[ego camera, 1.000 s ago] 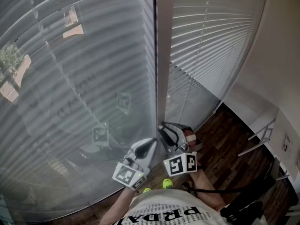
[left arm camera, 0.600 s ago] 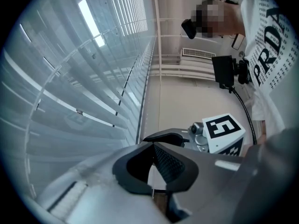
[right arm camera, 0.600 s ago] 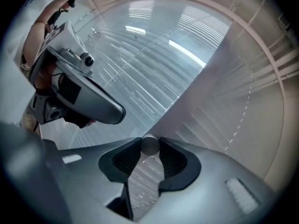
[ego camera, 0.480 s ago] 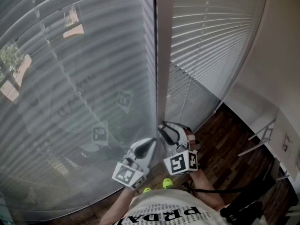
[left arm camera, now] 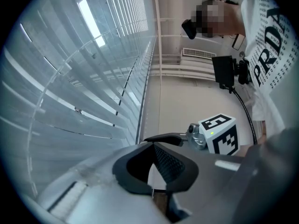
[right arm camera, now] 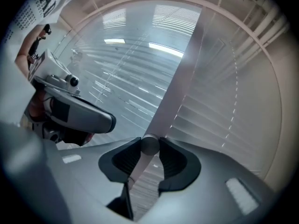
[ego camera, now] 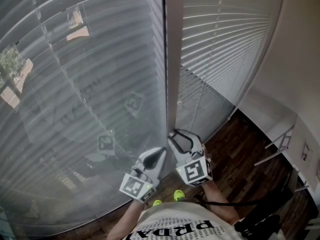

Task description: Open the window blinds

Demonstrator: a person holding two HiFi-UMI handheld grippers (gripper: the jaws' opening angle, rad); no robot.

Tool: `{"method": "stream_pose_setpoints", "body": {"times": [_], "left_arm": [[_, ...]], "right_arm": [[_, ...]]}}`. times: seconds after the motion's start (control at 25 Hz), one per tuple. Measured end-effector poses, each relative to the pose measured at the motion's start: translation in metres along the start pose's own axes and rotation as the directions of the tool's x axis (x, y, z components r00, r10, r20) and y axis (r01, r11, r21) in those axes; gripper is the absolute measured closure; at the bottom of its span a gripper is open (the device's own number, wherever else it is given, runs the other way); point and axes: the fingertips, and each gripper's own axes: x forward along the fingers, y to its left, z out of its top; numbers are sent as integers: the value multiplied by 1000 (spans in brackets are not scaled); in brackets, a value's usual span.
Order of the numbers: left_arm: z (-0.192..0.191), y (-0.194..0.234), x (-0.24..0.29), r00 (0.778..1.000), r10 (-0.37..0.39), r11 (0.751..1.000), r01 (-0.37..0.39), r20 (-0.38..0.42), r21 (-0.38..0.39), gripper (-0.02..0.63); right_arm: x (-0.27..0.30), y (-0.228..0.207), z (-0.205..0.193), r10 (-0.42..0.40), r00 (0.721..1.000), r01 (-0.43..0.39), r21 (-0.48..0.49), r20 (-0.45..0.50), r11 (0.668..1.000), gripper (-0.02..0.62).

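Our right gripper (ego camera: 181, 136) was clamped on the blinds' wand (right arm camera: 149, 146), close in front of the post (ego camera: 174, 59). Our left gripper (ego camera: 161, 153) waited just left of the post, jaws together, empty. The blinds (ego camera: 85, 84) hung on either side of the post.

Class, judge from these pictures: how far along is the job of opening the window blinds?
Done: the right claw grips the thin grey blind wand. In hand: that wand, ready for twisting. To do: the white slatted blinds beside it look closed, so the tilting remains.
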Motion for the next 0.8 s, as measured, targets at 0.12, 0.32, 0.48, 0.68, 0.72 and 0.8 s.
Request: {"method": "stream_pose_setpoints", "body": {"times": [0.12,0.32,0.48,0.68,0.72,0.8], "left_arm": [[6,0,1,1000,9,1000,-8,24,-29,612],[-1,3,-1,1000,4,1000,-4,-3,-4,612],[6,2,1,1000,18,999,-18,16,-45,612],[3,2,1,1000,2,1000,-1,7,-18,612],[3,1,1,1000,-5,1000,5,7,-10,612],[3,1,1,1000,-9,1000,9,3,3,612]], "right_arm": [[0,-1,-1,2,1000,-2,55,10,998,466],[0,-3,-1,11,1000,-15,150,23,989,466],[1,-4,-2,18,999,-27,236,40,971,466],[0,-5,-3,22,998,-38,324,55,945,466],[0,-6,-3,22,998,-40,339,58,940,466],[0,-6,-4,19,998,-40,360,61,932,466]]}}
